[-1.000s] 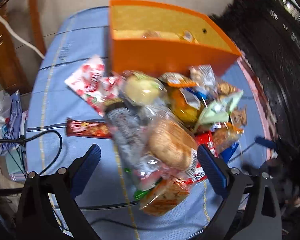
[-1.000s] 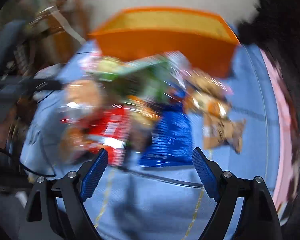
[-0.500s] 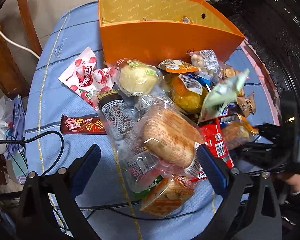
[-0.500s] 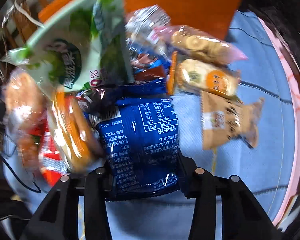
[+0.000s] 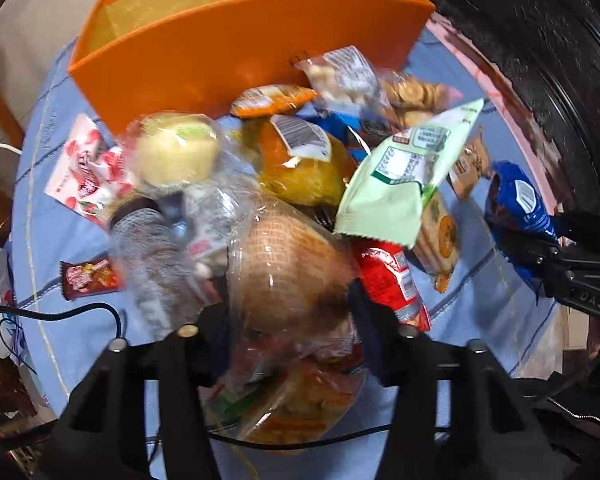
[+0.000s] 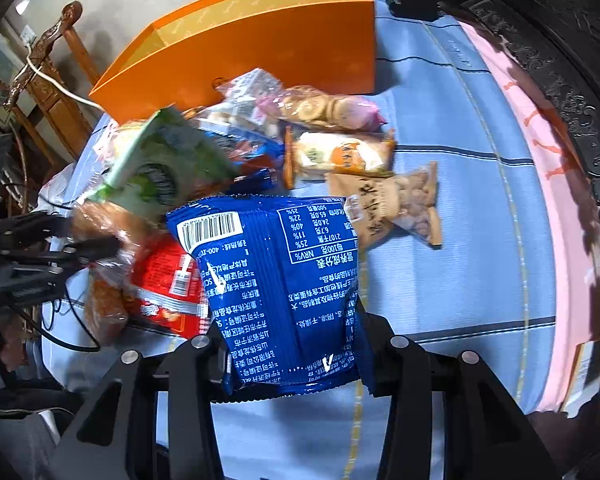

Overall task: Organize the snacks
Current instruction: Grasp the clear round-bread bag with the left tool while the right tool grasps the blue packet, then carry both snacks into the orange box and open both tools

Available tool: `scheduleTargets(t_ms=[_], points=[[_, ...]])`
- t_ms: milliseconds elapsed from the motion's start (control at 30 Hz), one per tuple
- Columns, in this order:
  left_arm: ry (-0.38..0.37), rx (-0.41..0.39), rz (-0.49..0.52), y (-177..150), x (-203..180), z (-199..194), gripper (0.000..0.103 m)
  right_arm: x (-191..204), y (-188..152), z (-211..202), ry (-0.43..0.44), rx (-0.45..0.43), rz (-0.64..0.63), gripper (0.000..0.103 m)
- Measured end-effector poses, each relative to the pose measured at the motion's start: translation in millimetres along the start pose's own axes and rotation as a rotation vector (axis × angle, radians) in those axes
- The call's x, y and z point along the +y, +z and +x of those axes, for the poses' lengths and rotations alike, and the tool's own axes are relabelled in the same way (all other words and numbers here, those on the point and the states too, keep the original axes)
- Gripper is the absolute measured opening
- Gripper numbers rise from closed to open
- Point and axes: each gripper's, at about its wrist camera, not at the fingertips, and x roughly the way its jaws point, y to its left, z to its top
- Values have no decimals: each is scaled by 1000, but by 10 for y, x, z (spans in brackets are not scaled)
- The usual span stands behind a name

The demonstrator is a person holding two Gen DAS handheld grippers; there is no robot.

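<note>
Right gripper [image 6: 286,344] pinches light, crinkly blue snack bag [image 6: 276,280] by its bottom edge above the table's [image 6: 460,240] near edge; left gripper [image 5: 288,320] closing around soft, squashable wrapped bread [image 5: 288,264] mid-pile.

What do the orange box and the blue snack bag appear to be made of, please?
Orange box: probably stiff matte cardboard, going by its thin flat walls and sharp folded corners. Blue snack bag: glossy plastic film, creased, printed, with a crimped seam.

Left jaws closing round bread packet [image 5: 296,276]; right jaws gripped blue bag [image 6: 284,280].
</note>
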Motion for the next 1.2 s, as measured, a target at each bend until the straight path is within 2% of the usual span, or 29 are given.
scheduleTargets(t_ms=[33,100,267,467,600,767,967,1067,1100,1133,1167,1200], points=[[-14,-24,-7,-1,2,-64,38,63,8,21,2,-2,-3,45],[-39,-64,-34,0,57,-208,36,140,13,-36,10,-20,-5,45],[-116,-192,-124,-28,304,-700,36,189,117,-270,51,-85,1,45],[-122,-293,-168,111,467,-1104,36,314,413,-543,99,-185,-22,45],[-122,-343,-186,383,599,-1293,36,356,684,-663,131,-243,-18,45],[-106,-396,-202,937,703,-1389,36,374,1193,-734,125,-322,-21,45],[-97,-378,-249,1646,859,-1208,36,379,1925,-577,135,-357,14,45],[-75,-354,-288,1916,968,-1037,37,398,2267,-374,125,-344,39,48],[-75,-346,-302,1982,1006,-968,42,402,2396,-272,120,-341,50,49],[-63,-331,-325,2030,1039,-903,66,413,2480,-190,100,-328,58,59],[-19,-304,-363,2055,1077,-832,84,421,2535,-121,77,-308,64,73],[20,-293,-387,2040,1100,-801,99,430,2552,-81,59,-302,69,75]])
